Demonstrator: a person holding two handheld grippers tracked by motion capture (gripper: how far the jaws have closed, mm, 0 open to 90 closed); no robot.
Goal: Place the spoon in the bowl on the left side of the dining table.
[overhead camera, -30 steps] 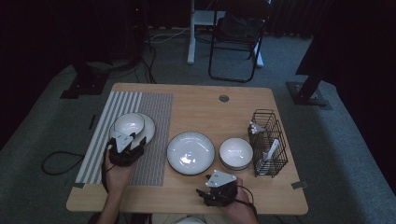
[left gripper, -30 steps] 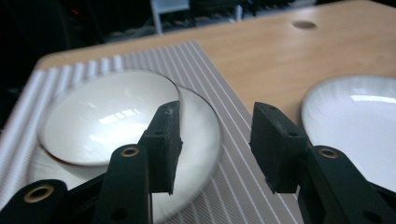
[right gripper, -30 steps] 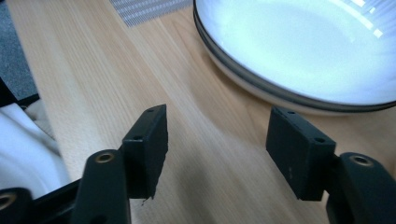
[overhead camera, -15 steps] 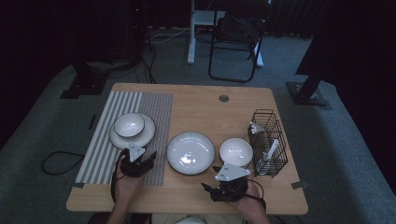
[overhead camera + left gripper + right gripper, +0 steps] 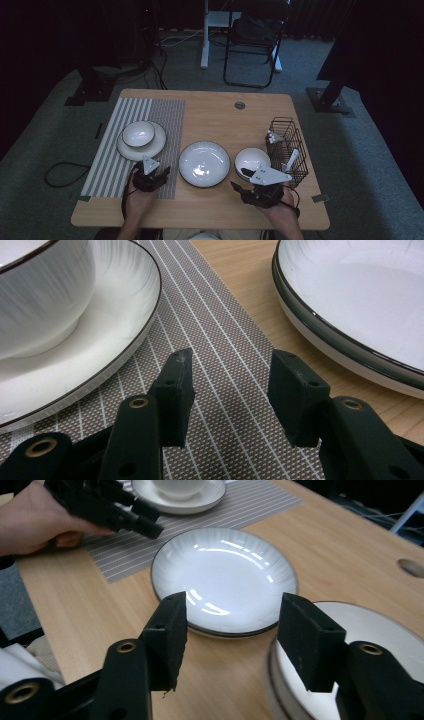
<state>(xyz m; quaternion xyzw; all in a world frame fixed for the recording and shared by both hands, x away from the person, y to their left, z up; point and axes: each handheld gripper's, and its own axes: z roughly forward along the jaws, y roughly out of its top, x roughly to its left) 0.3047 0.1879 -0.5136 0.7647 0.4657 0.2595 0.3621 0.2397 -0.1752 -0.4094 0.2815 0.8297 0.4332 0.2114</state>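
1. Step in hand (judged): dish stacking/sorting. Small bowl [image 5: 138,133] is sitting in side plate [image 5: 151,146] on striped mat [image 5: 107,165], left of centre in high view; that pair looks done. Both hands are now working near the two dishes at frame centre.
2. L gripper [image 5: 159,174]: lower left of high view, resting over the mat's lower right part, jaws standing wide w/ nothing btwn them. In left gripper view it is pointing at the gap btwn side plate and large plate [image 5: 360,305].
3. R gripper [image 5: 239,188]: lower centre-right of high view, jaws have just been closing a bit but are standing wide apart, nothing btwn them. In right gripper view the jaws are framing the large plate's near rim and the low bowl [image 5: 350,650] at lower right.
4. Next move (judged): R needs to line one jaw over a rim, other under or outside, then close; rims are thin and glossy, so slip risk.
5. Containers:
   - Small bowl: looking empty.
   - Large plate, centre: empty, glare only.
   - Low bowl, right of centre, just beside large plate: empty as far as seen.
   - Wire basket [image 5: 287,131], right edge of table [image 5: 215,107]: holding pale utensils, type unclear.
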